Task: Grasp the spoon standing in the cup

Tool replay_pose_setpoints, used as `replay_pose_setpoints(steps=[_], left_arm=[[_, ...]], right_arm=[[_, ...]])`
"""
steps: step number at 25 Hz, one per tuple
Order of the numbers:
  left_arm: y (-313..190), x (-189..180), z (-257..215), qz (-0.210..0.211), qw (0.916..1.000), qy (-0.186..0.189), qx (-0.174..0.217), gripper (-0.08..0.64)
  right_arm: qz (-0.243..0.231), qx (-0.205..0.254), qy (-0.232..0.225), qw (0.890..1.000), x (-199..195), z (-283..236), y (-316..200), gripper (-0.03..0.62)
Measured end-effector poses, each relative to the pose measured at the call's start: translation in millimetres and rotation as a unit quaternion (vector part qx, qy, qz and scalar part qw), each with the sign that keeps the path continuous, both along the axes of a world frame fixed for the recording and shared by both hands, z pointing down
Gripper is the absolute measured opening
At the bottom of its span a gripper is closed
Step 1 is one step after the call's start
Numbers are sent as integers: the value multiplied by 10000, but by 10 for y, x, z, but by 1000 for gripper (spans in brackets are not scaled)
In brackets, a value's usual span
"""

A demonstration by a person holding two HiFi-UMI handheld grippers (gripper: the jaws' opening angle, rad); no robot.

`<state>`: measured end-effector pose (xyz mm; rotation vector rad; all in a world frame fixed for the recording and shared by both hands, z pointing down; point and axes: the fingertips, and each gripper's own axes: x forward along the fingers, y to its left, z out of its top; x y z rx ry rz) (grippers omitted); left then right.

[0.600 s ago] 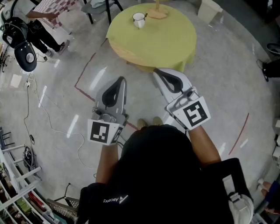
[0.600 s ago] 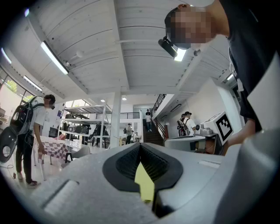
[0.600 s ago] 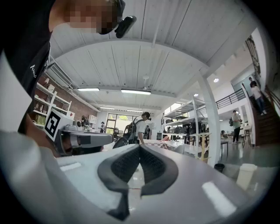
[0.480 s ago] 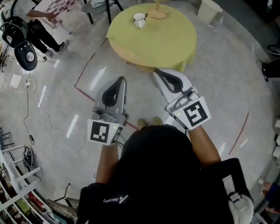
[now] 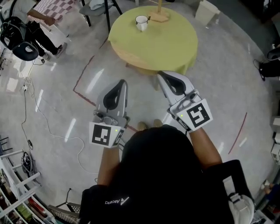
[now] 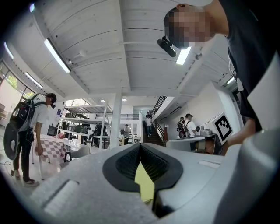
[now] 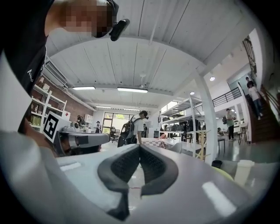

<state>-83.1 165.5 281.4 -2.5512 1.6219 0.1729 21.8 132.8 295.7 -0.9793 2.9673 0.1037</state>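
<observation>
Seen from above, a round table [image 5: 162,43] with a yellow-green cloth stands on a glossy grey floor [image 5: 218,83]. The person holding the two grippers stands near its front edge.

On the table's far left part sits a small white cup [image 5: 141,22] with a dark rim. The spoon [image 5: 148,19] stands inside it. Only a short dark handle shows, leaning over the rim on the cup's right side. It is too small to make out its bowl or finish. Just right of the cup, at the table's far edge, is a pale wooden stand [image 5: 158,15].

The left gripper [image 5: 124,82] is held over the floor in front of the table, its tips pointing toward the table's front edge. Its jaws are pressed together with nothing between them. Through the slot behind their tips, only the cloth's yellow-green shows.

The right gripper [image 5: 159,74] is closer, its tips near the table's front edge. Its jaws are also fully closed and empty. Both grippers are well apart from the cup.

Left of the table, a red tape line [image 5: 85,75] runs across the floor. Beyond the table's far left side stand a dark chair [image 5: 99,7] and another person [image 5: 40,27].
</observation>
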Motion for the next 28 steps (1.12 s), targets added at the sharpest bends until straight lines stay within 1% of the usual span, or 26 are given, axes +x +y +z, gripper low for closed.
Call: replay_pose_setpoints(steps=[7,15,20,28], left_arm=[[-110,-377,34,142,9998,77,95,11],[-539,-572,17,166,9997,63,148,11],[-1056,-609,67,162,9998,-13,116,11],[-2176,-543,57,100,9998,-152,4,11]], right_arm=[[159,41,203,9997,-291,75,-60,3],[299,103,218,9993,-426,79,-527,3],[340,157,238,9990,-456,141,-1069,3],[422,188,294,9985,-426,124,-2219,3]])
